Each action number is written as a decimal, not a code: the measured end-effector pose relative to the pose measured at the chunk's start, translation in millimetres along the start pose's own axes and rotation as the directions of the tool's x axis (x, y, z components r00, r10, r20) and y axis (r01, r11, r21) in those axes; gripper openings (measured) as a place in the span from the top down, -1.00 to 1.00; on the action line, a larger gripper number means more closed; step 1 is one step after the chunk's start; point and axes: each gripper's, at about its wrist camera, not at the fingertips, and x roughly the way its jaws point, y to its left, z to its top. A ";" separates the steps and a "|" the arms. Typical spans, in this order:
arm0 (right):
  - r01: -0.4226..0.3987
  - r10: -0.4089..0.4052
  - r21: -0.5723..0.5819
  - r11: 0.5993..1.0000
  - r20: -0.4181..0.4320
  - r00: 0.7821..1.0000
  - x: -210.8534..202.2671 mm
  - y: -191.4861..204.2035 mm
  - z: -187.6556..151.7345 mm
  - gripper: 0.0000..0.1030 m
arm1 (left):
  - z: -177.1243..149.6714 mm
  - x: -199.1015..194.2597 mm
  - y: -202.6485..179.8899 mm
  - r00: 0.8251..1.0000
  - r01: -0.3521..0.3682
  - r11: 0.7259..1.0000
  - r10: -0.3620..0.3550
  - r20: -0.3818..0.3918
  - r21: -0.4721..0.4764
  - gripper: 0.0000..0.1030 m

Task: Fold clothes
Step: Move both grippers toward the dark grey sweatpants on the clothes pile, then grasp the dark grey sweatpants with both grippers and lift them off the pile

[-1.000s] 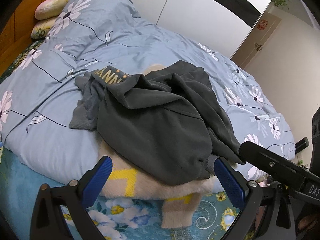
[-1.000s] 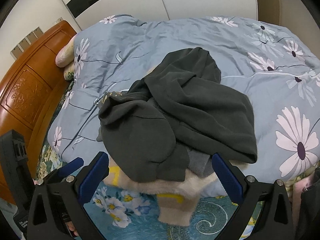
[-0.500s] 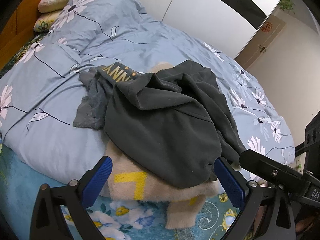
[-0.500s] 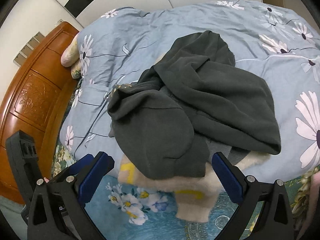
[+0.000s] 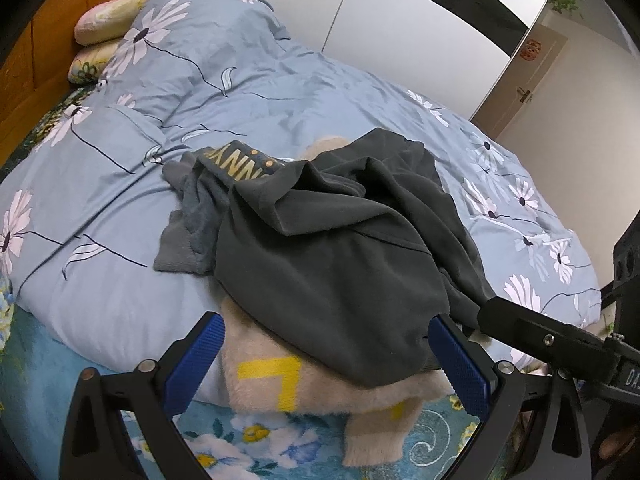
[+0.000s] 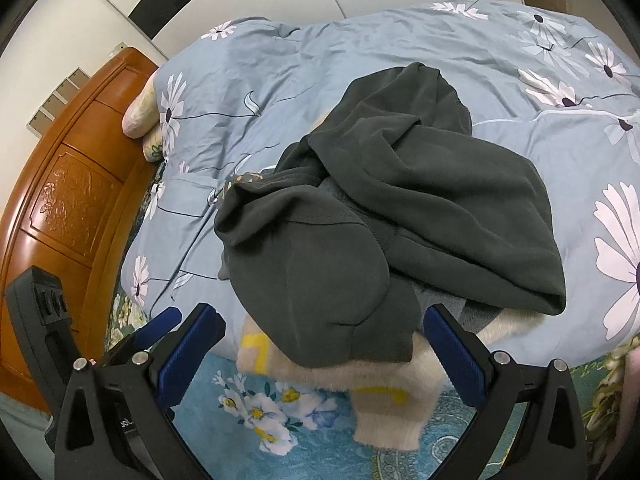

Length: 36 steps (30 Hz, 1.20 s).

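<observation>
A crumpled dark grey hoodie (image 5: 340, 248) lies in a heap on the bed, with gold lettering on a fold at its far side; it also shows in the right wrist view (image 6: 360, 232). Under it lies a cream fuzzy garment with yellow marks (image 5: 288, 380), hanging over the bed's near edge (image 6: 384, 396). My left gripper (image 5: 324, 360) is open and empty, just short of the heap's near edge. My right gripper (image 6: 320, 348) is open and empty, beside the left one, facing the same heap.
The bed has a blue duvet with white flowers (image 5: 120, 208), pillows (image 5: 108, 28) and a wooden headboard (image 6: 68, 200) at the far left. A teal floral sheet (image 6: 260, 408) covers the bed's near side. White wardrobe doors (image 5: 400, 28) stand beyond the bed.
Both grippers have moved closer to the heap, which now looks larger and sits lower between the fingers. The clothes have not moved.
</observation>
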 end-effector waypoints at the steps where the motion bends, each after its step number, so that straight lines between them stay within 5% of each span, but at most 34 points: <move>1: -0.003 0.003 -0.003 1.000 -0.004 1.000 0.3 -0.3 0.4 -1.00 | 0.5 0.4 -0.4 1.000 0.001 1.000 -0.001 -0.001 0.002 -1.00; 14: 0.044 -0.041 -0.080 0.996 0.037 0.998 -0.9 0.2 10.2 -1.00 | 12.0 14.1 -5.5 0.998 -0.054 0.992 0.056 -0.013 0.111 -1.00; 22: 0.170 -0.157 -0.125 0.977 0.108 0.982 13.6 -3.1 55.9 -0.97 | 57.5 28.1 15.8 0.994 -0.098 0.995 0.097 0.040 0.031 -0.98; 24: 0.207 -0.196 -0.125 0.970 0.093 0.976 25.7 -7.4 65.2 -0.81 | 68.5 35.1 23.2 0.991 -0.126 0.992 0.126 0.034 0.005 -0.98; 27: 0.251 -0.247 -0.134 0.959 0.049 0.968 46.2 -14.7 72.8 -0.29 | 79.3 50.8 34.2 0.989 -0.148 0.988 0.148 -0.006 -0.034 -0.96; 32: 0.296 -0.303 -0.172 0.939 -0.011 0.953 67.0 -20.4 75.9 -0.16 | 83.5 70.3 49.6 0.989 -0.128 0.985 0.119 -0.088 -0.112 -0.66; 35: 0.322 -0.333 -0.204 0.925 -0.024 0.942 70.6 -20.1 76.7 -0.05 | 82.0 77.7 49.3 0.983 -0.152 0.981 0.137 -0.124 -0.118 -0.06; 36: 0.330 -0.344 -0.214 0.919 -0.028 0.939 71.8 -20.0 76.9 0.05 | 81.5 80.1 48.9 0.980 -0.162 0.980 0.146 -0.136 -0.117 0.33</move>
